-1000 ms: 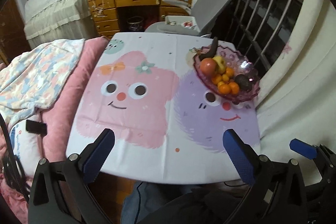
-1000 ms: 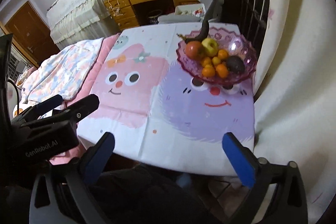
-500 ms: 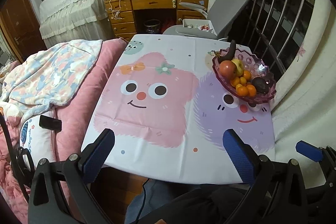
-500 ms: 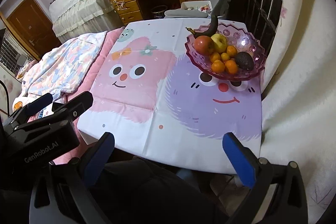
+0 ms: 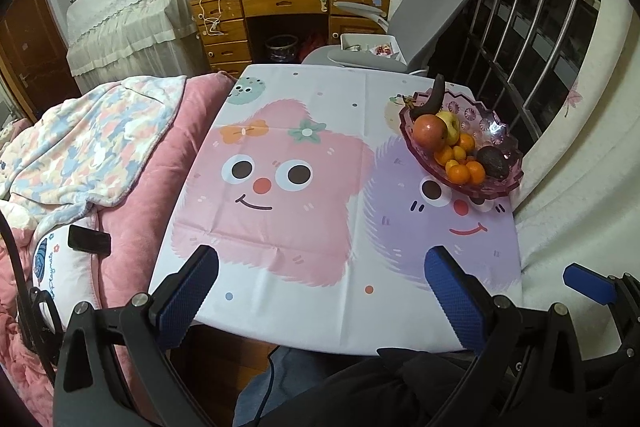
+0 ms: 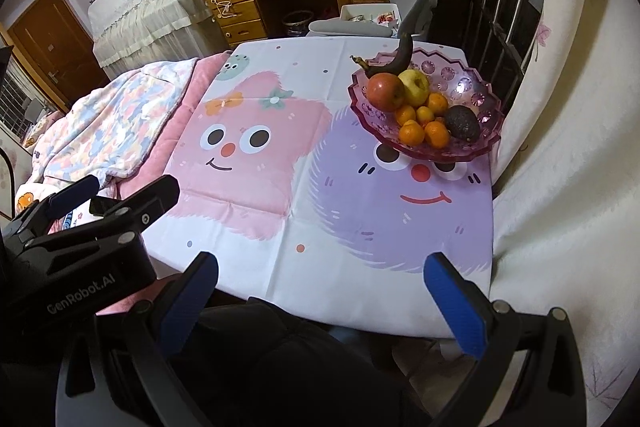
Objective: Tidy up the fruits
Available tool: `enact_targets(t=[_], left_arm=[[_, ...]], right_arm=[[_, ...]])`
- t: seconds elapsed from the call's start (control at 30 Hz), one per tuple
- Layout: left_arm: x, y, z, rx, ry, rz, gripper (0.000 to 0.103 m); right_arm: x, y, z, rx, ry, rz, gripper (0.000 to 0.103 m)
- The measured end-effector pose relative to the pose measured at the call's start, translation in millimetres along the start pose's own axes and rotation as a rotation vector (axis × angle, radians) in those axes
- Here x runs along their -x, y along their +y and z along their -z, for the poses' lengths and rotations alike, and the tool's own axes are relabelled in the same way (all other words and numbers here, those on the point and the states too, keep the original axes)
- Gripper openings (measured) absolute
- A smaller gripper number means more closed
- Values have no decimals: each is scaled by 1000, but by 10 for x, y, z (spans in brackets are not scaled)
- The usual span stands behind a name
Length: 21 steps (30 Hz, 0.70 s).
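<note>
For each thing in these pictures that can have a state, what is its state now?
left gripper: open, empty, above the near table edge.
right gripper: open, empty.
fruit bowl: upright on the tablecloth, full of fruit.
banana: dark, leaning over the bowl's far rim.
red apple: in the bowl, touching the yellow apple.
avocado: in the bowl.
tablecloth: spread flat, creased.

Ahead of the blue-padded left gripper (image 5: 320, 291) lies a white tablecloth (image 5: 340, 83) printed with a pink fuzzy face and a purple one. Far right of the claw, a pink glass bowl (image 6: 486, 115) holds a red apple (image 6: 386, 91), yellow apple (image 6: 416, 87), orange tangerines (image 6: 424, 131), dark avocado (image 6: 462, 123).
</note>
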State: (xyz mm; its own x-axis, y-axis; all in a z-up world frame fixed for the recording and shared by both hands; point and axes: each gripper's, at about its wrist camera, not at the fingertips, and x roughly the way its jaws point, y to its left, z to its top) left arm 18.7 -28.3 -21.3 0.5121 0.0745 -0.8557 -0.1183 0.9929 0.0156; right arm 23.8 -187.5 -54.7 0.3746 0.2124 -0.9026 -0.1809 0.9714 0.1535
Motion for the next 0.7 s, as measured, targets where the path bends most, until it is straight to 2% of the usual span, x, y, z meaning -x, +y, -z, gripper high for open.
enact_targets(t=[0.7], left_arm=[[-46,54,-45,-7,-1,16,102]], right_arm=[[2,39,-14,-1,-1,3,103]])
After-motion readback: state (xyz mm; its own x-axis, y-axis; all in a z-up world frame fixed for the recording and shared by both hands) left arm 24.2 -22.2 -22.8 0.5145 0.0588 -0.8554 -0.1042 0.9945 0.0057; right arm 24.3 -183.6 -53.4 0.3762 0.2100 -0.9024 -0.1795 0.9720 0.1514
